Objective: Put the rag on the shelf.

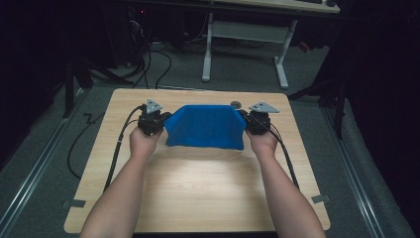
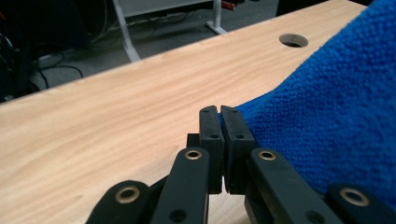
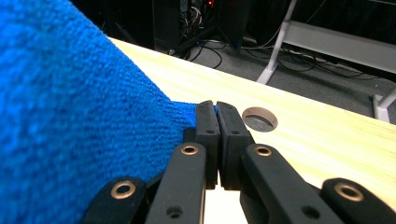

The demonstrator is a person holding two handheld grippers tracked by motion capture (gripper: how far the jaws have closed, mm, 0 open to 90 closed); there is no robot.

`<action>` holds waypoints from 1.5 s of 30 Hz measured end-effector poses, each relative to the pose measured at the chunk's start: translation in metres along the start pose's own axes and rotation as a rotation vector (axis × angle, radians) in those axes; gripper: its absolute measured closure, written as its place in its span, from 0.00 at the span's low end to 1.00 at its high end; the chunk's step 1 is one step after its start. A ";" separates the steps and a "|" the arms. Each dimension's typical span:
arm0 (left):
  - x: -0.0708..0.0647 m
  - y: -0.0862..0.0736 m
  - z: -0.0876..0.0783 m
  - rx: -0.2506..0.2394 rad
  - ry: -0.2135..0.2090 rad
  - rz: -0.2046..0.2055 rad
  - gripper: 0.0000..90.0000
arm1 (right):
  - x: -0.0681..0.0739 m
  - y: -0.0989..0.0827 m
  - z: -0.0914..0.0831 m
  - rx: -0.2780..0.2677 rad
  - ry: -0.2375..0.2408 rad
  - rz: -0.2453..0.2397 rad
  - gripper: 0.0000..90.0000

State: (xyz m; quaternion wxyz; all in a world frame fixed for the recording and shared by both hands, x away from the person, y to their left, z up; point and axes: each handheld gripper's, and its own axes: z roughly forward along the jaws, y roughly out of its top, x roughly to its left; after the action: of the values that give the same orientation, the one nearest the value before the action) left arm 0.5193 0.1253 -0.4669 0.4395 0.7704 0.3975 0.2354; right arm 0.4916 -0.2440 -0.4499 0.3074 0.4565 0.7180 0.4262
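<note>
Forearms enter from the near edge of the surface [image 1: 198, 198], one hand behind each gripper.

Left gripper [image 2: 219, 116]: fingers [image 2: 208, 140] pressed together, a sliver of blue cloth [image 2: 336, 121] pinched between the tips at its corner. High view puts this gripper [image 1: 166, 118] at the cloth's left upper corner.

Right gripper [image 3: 215, 112]: fingers [image 3: 206, 140] likewise closed, blue showing in the seam between them; cloth [image 3: 70, 116] rises steeply away to the side. High view puts it [image 1: 243, 117] at the right upper corner.

Cloth [image 1: 205, 126] sits on the far half of the surface, between the grippers, top edge lifted and stretched, lower edge appearing to rest on the wood.

Beyond: round cable hole [image 1: 235, 104] near the far edge, then floor, cables, a white desk frame [image 1: 245, 39].

Step, as judged: carrying the held edge over for a fold, or spreading the cloth flat.

To do well: keep both corners level and equally taut, move the hands together, keep the pinch firm since the grip is only at the very tips. Lower evenly so the edge lands straight, not skewed.
</note>
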 end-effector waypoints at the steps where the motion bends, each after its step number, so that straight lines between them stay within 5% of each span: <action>1: 0.000 -0.002 0.001 0.004 -0.006 -0.006 0.98 | 0.000 0.000 0.000 0.000 0.000 0.000 0.99; 9: -0.004 -0.019 0.009 0.043 -0.029 -0.021 0.98 | -0.002 -0.016 0.002 0.033 -0.004 0.012 0.99; 27: -0.009 -0.036 0.011 0.042 -0.046 -0.058 0.97 | -0.001 -0.041 0.007 0.067 0.001 0.035 0.98; 34: -0.001 -0.037 0.005 0.029 -0.033 -0.115 0.75 | -0.004 -0.039 0.001 0.066 -0.023 0.033 0.85; 45: 0.011 -0.042 -0.012 0.013 -0.004 -0.134 0.68 | -0.014 -0.036 -0.014 0.054 -0.056 0.031 0.81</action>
State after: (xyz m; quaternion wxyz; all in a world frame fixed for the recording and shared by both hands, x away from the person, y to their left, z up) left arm 0.5002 0.1530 -0.4975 0.4499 0.7453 0.4490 0.2014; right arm 0.4717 -0.2693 -0.4747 0.3081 0.4874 0.7132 0.3986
